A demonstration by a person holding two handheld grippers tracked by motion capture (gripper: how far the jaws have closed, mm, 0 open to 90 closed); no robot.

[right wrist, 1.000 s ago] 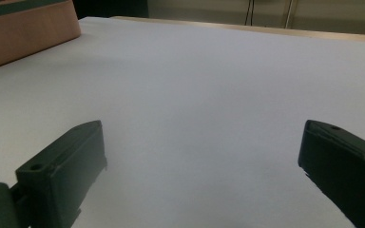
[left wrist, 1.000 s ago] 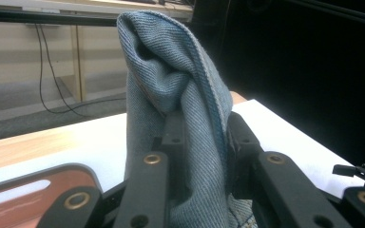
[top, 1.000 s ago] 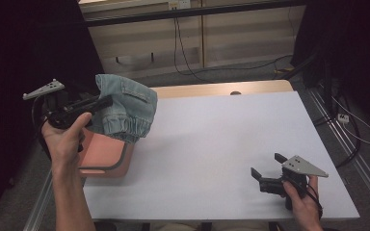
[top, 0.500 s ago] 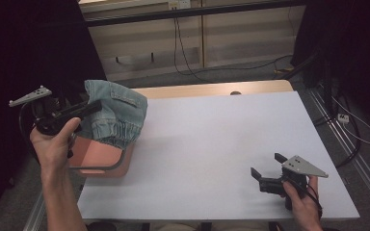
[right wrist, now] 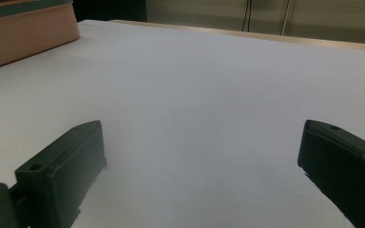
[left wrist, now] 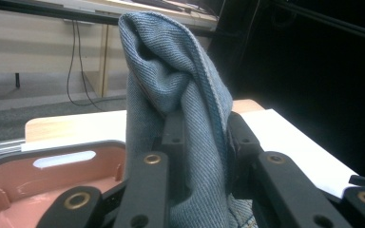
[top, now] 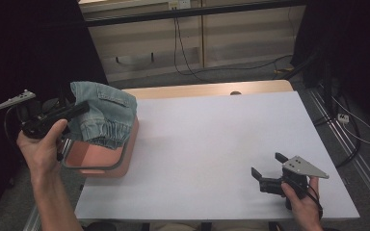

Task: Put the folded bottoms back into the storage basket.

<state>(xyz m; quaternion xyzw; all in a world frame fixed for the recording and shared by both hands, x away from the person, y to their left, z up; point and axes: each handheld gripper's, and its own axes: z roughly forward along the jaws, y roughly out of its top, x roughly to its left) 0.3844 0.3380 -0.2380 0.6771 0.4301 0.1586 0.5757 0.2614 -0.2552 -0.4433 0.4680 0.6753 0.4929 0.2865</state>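
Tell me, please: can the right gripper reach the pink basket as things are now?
Probably yes. The right gripper is open, holds nothing, and bare table lies between it and the pink basket, though the basket is far across.

Dim room | dark surrounds | table (top: pixel 221 144) evenly lit | close jaws soft-focused

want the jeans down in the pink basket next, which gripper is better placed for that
Left. The left gripper is already shut on the jeans right above the pink basket; the right gripper sits open and empty at the table's far side.
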